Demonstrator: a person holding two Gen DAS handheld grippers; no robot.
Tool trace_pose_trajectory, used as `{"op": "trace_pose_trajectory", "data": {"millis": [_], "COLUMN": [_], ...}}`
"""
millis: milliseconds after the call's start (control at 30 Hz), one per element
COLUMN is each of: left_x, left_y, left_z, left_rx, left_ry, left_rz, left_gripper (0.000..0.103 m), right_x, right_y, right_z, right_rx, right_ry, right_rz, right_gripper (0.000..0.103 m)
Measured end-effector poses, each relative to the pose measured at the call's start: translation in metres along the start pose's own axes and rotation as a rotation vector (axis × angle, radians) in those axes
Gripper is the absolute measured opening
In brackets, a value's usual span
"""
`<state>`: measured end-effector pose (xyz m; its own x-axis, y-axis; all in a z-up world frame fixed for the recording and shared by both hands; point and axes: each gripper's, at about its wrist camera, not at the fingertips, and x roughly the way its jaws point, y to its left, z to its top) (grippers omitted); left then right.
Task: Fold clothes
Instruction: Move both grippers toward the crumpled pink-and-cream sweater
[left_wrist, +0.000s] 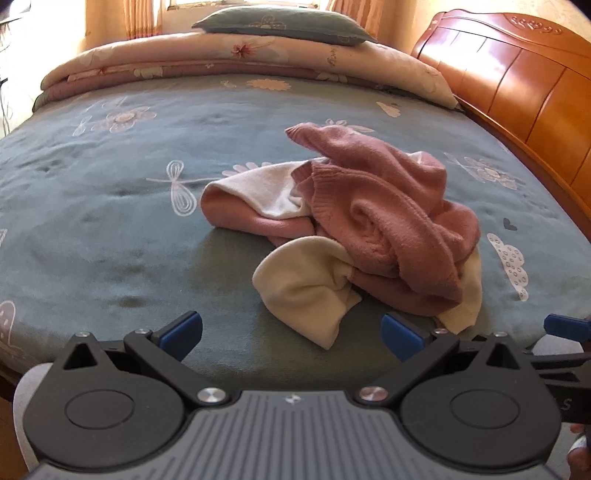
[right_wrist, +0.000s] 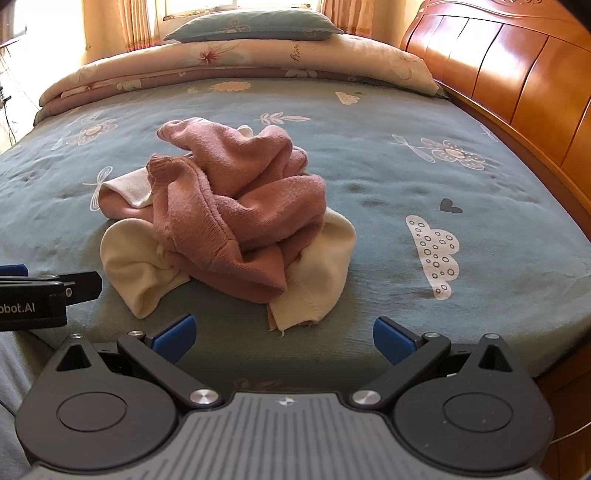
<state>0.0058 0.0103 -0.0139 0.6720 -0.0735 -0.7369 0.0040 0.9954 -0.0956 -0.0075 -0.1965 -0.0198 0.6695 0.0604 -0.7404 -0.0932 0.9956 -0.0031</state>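
pink and cream knit garment (right_wrist: 229, 218) lies bunched at mid-frame on the bed (right_wrist: 461, 184), dead ahead of my right gripper (right_wrist: 282, 339); left gripper (left_wrist: 291, 338) sees it right of centre. both jaws spread, holding nothing.

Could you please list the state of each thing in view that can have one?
Sweater: crumpled in a heap, unfolded.
Left gripper: open, holding nothing.
Right gripper: open, holding nothing.
Quilt: folded along the far edge of the bed.
Pillow: lying flat on the quilt.
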Motion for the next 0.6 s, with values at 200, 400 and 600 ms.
{"op": "trace_pose_trajectory", "data": {"millis": [200,400,600], "left_x": [0.009,0.02,0.039], "left_y": [0.0,0.0,0.012], "left_z": [0.002,0.005,0.01], "left_rx": [0.007,0.004,-0.074], "left_ry": [0.011,0.032,0.088], "left_rz": [-0.001,-0.002,-0.005], "left_gripper": [0.102,0.102,0.102], "right_x": [0.003,0.014,0.025], "right_y": [-0.005,-0.011,-0.018], "right_z": [0.004,0.01,0.016], "right_rx": [0.014,0.044,0.064], "right_ry": [-0.013,-0.014,-0.017], "right_rz": [0.029,0.044,0.065], "right_gripper": [0.103,0.103,0.103]}}
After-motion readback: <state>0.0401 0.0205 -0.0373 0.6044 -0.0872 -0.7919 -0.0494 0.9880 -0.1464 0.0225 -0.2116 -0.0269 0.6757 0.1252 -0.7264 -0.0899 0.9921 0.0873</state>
